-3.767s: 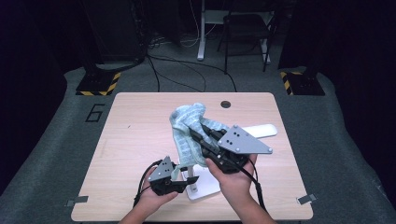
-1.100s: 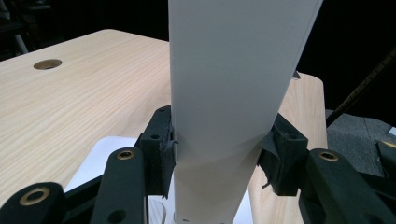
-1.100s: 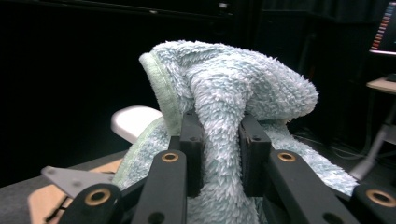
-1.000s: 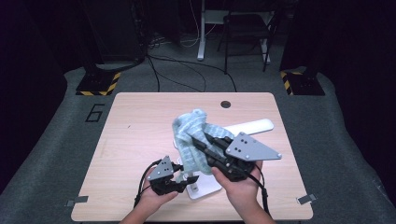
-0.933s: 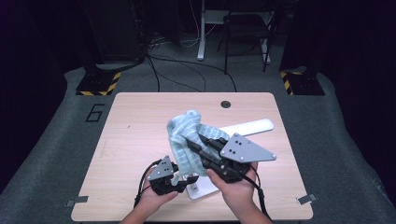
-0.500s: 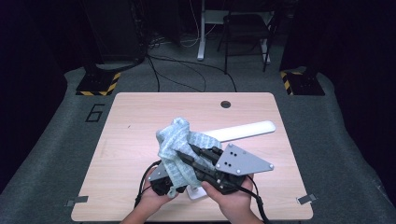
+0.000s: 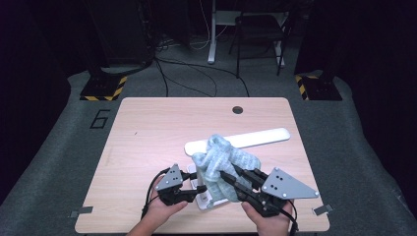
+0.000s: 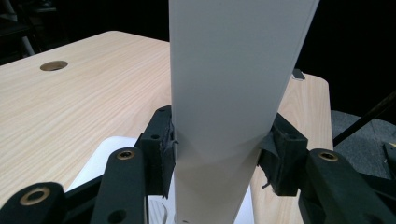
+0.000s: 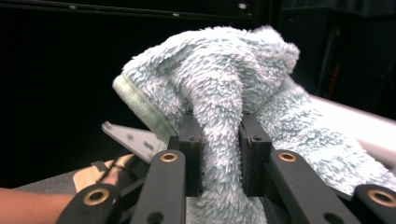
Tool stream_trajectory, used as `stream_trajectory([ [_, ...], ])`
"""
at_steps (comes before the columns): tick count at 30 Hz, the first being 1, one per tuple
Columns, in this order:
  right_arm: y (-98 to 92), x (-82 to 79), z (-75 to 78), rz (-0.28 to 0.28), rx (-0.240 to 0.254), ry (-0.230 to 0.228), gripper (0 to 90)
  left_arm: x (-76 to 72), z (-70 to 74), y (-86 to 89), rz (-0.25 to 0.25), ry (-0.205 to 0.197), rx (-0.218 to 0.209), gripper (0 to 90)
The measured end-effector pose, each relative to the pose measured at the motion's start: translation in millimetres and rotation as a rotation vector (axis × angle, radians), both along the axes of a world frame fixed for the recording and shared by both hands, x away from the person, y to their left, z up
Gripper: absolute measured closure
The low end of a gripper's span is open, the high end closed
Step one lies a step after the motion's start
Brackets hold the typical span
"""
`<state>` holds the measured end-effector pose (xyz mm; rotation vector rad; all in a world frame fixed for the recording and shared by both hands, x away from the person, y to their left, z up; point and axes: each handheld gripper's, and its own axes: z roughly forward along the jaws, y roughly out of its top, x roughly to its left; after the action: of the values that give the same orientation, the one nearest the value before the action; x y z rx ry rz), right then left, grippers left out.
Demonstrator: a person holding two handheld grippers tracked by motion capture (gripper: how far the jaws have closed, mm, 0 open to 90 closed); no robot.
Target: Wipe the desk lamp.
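cloth work is under way near the bottom centre of the high view. the right gripper (image 7: 230, 180) has its fingers clamped tight on a fold of the fluffy pale-blue towel (image 7: 223, 164), and in the right gripper view the pile bulges out above and below the two black pads (image 9: 252, 158) with the towel (image 9: 219, 84) bunched up over them. the towel hangs in a loose heap just above the worktop (image 7: 147, 132), draped partly over the near end of a long white bar (image 7: 260, 137) that runs toward the right of the frame.

the left gripper (image 7: 193, 189), at the lower left of the towel, has its fingers closed on a white upright post (image 8: 233, 79); the left gripper view shows both pads pressed against its flat sides, with a white base (image 8: 100, 156) resting on the worktop below. post, base and bar look like one white stand or rack, though how they join is hidden by the towel.

my reading is that the step in hand is carrying the towel onto the stand while the other hand steadies it. the next move likely calls for lifting the bunched cloth clear of the post top, spreading it along the bar, and only then letting the fold go, so that it does not slump onto the worktop.
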<state>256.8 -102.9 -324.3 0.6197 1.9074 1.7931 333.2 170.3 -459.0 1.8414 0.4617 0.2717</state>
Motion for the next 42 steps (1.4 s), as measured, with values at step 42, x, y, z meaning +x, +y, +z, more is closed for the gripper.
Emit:
stream_trajectory([
  [42,-84.2,28.9,-152.7,-0.459,-0.123,0.243,72.5,0.5,-5.0,2.0,-0.012,0.026,-0.006,50.1],
])
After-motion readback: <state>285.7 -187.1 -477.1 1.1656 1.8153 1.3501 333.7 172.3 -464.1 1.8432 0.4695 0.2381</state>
